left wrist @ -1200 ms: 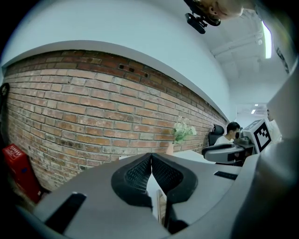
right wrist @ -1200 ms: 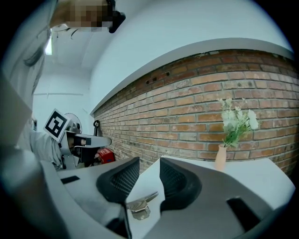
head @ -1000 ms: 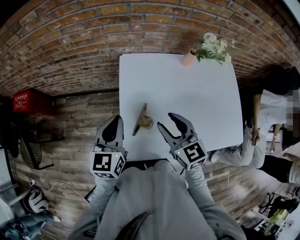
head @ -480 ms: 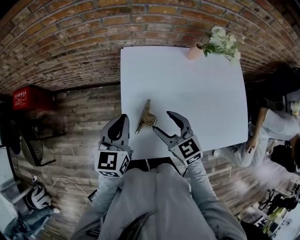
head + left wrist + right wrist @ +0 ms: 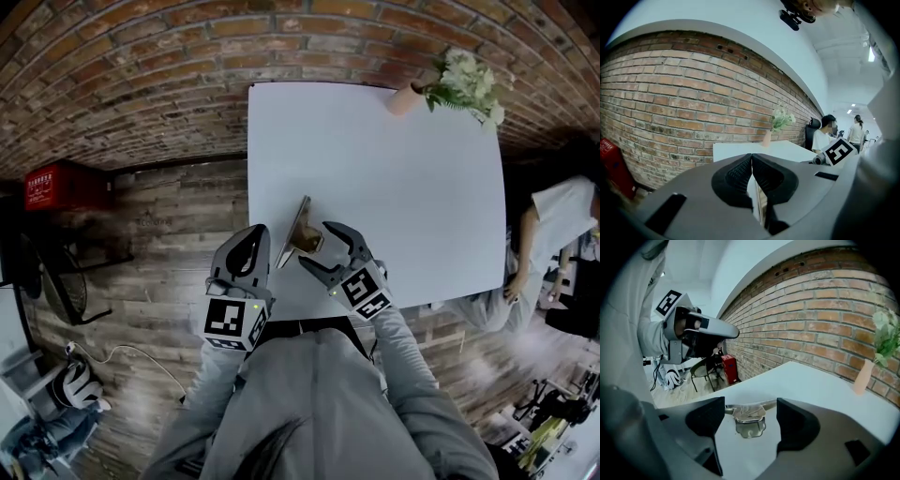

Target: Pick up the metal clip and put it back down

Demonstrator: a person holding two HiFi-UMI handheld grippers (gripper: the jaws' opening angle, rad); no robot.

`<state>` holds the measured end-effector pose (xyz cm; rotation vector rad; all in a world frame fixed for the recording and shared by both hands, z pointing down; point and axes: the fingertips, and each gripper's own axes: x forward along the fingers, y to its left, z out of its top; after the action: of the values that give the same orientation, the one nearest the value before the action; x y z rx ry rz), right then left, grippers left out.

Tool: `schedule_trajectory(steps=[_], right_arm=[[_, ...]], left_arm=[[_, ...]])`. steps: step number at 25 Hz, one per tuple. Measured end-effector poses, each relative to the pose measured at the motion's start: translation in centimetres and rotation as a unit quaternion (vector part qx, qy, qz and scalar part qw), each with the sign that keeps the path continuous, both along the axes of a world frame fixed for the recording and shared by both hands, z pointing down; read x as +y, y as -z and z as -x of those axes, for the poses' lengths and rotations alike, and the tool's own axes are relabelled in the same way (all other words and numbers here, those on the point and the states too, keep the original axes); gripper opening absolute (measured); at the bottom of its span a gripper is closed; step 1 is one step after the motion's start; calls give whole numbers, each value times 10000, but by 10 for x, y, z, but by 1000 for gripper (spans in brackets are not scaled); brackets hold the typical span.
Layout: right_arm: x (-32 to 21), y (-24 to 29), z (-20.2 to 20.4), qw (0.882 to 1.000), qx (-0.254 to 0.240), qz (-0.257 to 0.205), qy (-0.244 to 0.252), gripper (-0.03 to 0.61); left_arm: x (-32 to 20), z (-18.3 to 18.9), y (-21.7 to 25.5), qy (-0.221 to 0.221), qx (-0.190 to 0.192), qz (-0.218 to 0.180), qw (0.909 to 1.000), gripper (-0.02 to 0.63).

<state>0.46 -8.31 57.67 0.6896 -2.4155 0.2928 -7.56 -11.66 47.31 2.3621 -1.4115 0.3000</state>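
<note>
The metal clip (image 5: 305,234) lies on the white table (image 5: 412,197), close to its near left edge; it is flat and brassy, with a long thin arm. My right gripper (image 5: 321,247) hangs just in front of it. Its jaws have just been opening and now stand wide. In the right gripper view the clip (image 5: 749,418) sits in line with the gap of the right gripper (image 5: 750,405), and neither pad touches it. My left gripper (image 5: 253,240) is shut and empty beside the table's left edge; in its own view the left gripper (image 5: 752,171) shows its pads pressed together.
A pink vase with white flowers (image 5: 412,94) stands at the table's far right corner. A brick wall (image 5: 141,84) runs behind and to the left. A seated person (image 5: 553,225) is at the right of the table. A red box (image 5: 52,183) sits on the floor at the left.
My right gripper has dropped toward the clip and spread its jaws wider. My left gripper has sunk a little beside the table's edge. The clip has not moved.
</note>
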Motion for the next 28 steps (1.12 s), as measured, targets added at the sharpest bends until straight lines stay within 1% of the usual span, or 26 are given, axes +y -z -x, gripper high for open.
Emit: schedule_trajectory(steps=[4, 9, 17, 25, 27, 28], right_arm=[[2, -20, 5, 9996, 211, 101, 156, 325], [0, -37, 7, 9983, 493, 61, 316, 325], [-3, -52, 12, 9968, 673, 199, 389, 325], [-2, -54, 15, 9956, 716, 235, 554, 323], [-1, -54, 15, 9954, 711, 238, 589, 319], [-1, -53, 15, 9954, 709, 231, 600, 306]], left_arm=[[0, 1, -10, 4, 8, 76, 10000, 26], [3, 0, -19, -26, 21, 113, 9999, 26], [5, 6, -25, 60, 43, 139, 9999, 26], [6, 11, -24, 100, 17, 130, 9999, 26], [8, 10, -23, 109, 19, 126, 9999, 26], [8, 10, -23, 112, 18, 125, 9999, 26]])
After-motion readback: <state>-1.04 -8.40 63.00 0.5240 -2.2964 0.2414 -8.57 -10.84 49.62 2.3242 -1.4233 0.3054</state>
